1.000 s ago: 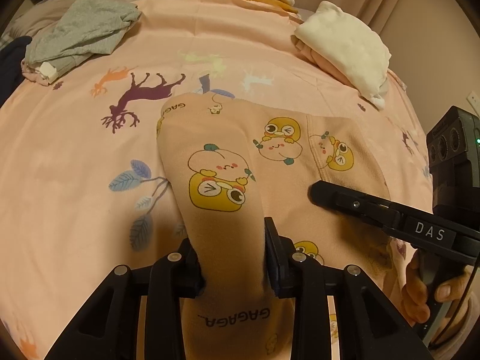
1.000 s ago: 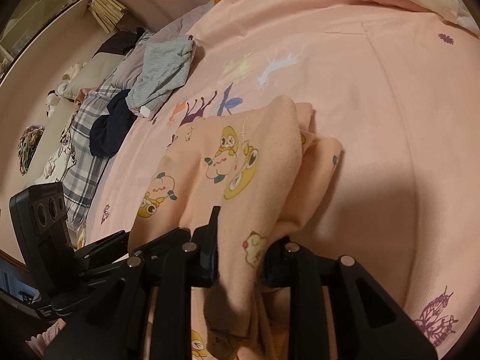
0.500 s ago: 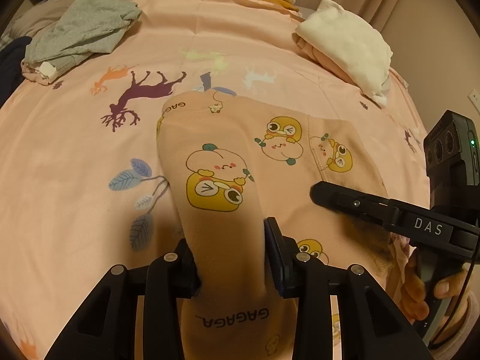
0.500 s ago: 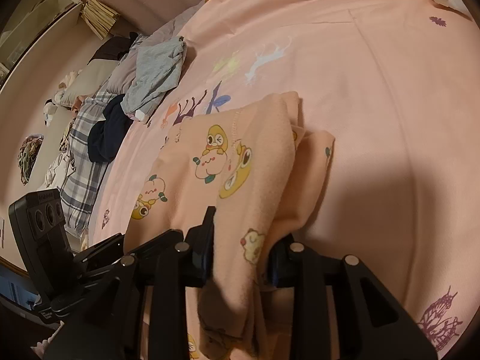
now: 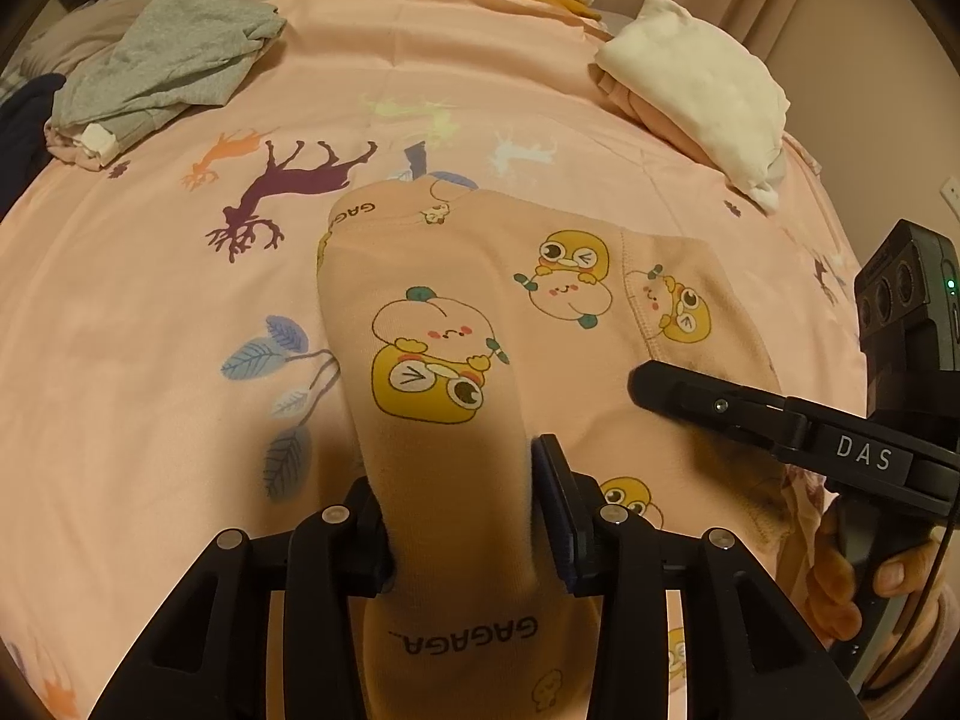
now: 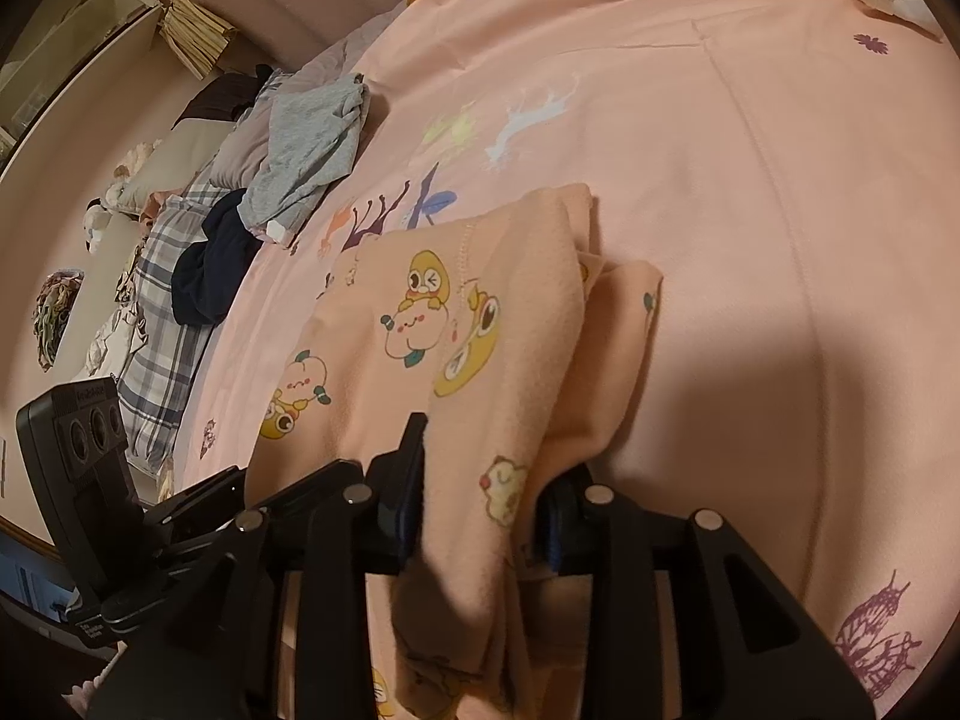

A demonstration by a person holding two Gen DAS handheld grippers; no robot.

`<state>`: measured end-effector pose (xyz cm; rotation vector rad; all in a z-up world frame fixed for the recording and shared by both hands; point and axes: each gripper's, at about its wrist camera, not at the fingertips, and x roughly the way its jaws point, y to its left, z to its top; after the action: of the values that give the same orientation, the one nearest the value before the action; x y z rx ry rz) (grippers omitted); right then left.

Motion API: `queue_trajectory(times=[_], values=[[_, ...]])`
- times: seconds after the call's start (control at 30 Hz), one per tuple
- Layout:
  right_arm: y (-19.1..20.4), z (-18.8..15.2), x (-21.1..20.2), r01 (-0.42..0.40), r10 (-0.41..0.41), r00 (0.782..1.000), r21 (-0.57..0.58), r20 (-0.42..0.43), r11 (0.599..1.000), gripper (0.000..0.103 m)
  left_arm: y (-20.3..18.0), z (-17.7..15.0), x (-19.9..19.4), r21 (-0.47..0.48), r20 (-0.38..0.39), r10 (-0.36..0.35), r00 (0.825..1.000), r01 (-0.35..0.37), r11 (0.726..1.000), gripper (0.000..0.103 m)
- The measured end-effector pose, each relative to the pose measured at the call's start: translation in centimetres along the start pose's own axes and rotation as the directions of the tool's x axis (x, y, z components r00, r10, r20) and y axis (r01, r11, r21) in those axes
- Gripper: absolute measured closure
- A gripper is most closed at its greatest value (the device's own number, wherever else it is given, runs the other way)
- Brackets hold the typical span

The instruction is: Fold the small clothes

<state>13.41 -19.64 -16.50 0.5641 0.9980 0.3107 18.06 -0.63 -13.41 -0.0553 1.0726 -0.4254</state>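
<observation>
A bed covered by a pink cotton sheet [image 5: 420, 78] printed with deer, leaves and butterflies carries everything. Directly ahead of the left fingers, a peach fleece garment with yellow cartoon prints [image 5: 540, 312] lies partly on the sheet, its near end raised off it. Far ahead and left of those fingers sits a crumpled grey jersey garment [image 5: 162, 66], a dark navy garment [image 6: 207, 276] just beside it at the bed's edge. Far ahead and right lies a folded cream-white fleece garment [image 5: 702, 90] on a pink folded piece. Left of the right fingers, a grey-and-white plaid cloth [image 6: 159, 324] runs along the edge.
</observation>
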Motion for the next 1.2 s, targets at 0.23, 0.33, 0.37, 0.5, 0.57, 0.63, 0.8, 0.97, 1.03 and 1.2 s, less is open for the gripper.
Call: queue_trajectory(times=[0.23,0.33,0.37,0.5,0.57,0.63,0.8,0.97,1.03,1.2], values=[[-0.1,-0.1,-0.1,0.000,0.000,1.000,0.006,0.001,1.000,0.070,0.0,0.0,0.0,-0.001,-0.002,0.000,1.000,0.000,1.000,0.062],[-0.2,-0.1,-0.2,-0.001,0.001,1.000,0.011,0.002,1.000,0.069,0.1,0.0,0.0,-0.002,-0.002,-0.001,1.000,0.001,1.000,0.062],[-0.2,-0.1,-0.2,-0.001,0.001,1.000,0.013,0.003,1.000,0.069,0.1,0.0,0.0,-0.002,-0.002,-0.001,1.000,0.001,1.000,0.062],[-0.2,-0.1,-0.3,0.001,-0.001,1.000,0.014,0.003,1.000,0.068,0.2,0.0,0.0,0.002,-0.002,0.001,1.000,-0.001,1.000,0.062],[-0.2,-0.1,-0.4,0.003,-0.003,1.000,0.015,0.004,1.000,0.068,0.3,0.0,-0.1,0.001,-0.003,0.001,1.000,-0.001,1.000,0.062],[-0.3,-0.1,-0.4,0.003,-0.003,1.000,0.015,0.004,1.000,0.067,0.2,0.0,0.0,0.002,-0.002,0.001,1.000,-0.001,1.000,0.062],[-0.3,0.0,-0.6,0.008,-0.008,1.000,0.016,0.007,1.000,0.067,0.3,0.0,-0.1,0.003,-0.003,0.001,1.000,-0.001,1.000,0.062],[-0.4,-0.1,-0.8,0.012,-0.013,1.000,0.018,0.011,1.000,0.065,0.3,0.0,-0.1,0.002,-0.002,0.001,1.000,-0.001,1.000,0.062],[-0.4,-0.2,-0.8,0.013,-0.014,1.000,0.020,0.012,1.000,0.065,0.5,-0.1,-0.2,0.000,-0.002,0.002,1.000,-0.002,1.000,0.062],[-0.7,-0.3,-1.1,0.015,-0.016,1.000,0.028,0.017,0.999,0.063,0.6,-0.2,-0.4,-0.005,-0.003,0.006,1.000,-0.006,1.000,0.061]])
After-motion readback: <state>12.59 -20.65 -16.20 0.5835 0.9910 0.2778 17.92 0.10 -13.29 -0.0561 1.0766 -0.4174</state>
